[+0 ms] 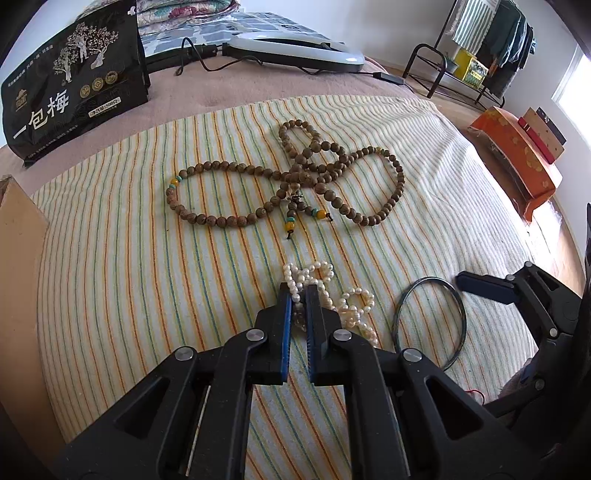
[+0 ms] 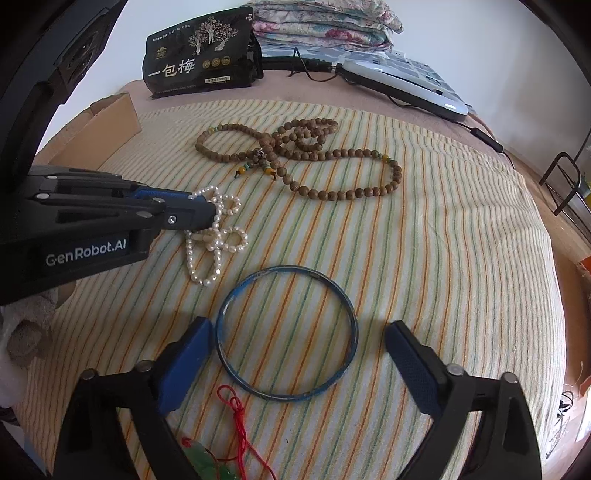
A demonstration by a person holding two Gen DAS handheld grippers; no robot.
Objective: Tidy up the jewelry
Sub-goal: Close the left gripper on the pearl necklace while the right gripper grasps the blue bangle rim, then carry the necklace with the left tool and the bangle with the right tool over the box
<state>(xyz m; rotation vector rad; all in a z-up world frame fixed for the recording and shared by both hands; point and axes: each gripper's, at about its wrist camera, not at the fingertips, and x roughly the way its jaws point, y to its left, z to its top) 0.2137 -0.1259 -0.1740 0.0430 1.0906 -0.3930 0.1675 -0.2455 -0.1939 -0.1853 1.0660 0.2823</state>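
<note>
Nearest to me, seen from my right gripper (image 2: 297,354), a red cord (image 2: 236,410) with a green pendant (image 2: 201,459) lies on the striped cloth (image 2: 443,258) between the finger bases. Just beyond it, my right fingers stand wide apart on either side of the blue bangle (image 2: 287,334), holding nothing — spread that far, I judge, so they can take the ring by its rim.

To the left, my left gripper (image 1: 298,295) has its blue pads drawn close together on the pearl strand (image 1: 325,291). A few pearls sit pinched between the tips, and the remaining loops lie bunched on the cloth. I judge this grip is meant to lift the tangle free in one piece.

Farther on, the wooden bead necklace (image 1: 288,173) sprawls in crossed loops, well apart from both grippers and untouched.

At the left edge stands a cardboard box (image 2: 110,122), possibly where the jewelry goes. Farthest off are a black snack bag (image 1: 74,74), a white appliance (image 1: 295,48) and folded quilts (image 2: 325,22).
</note>
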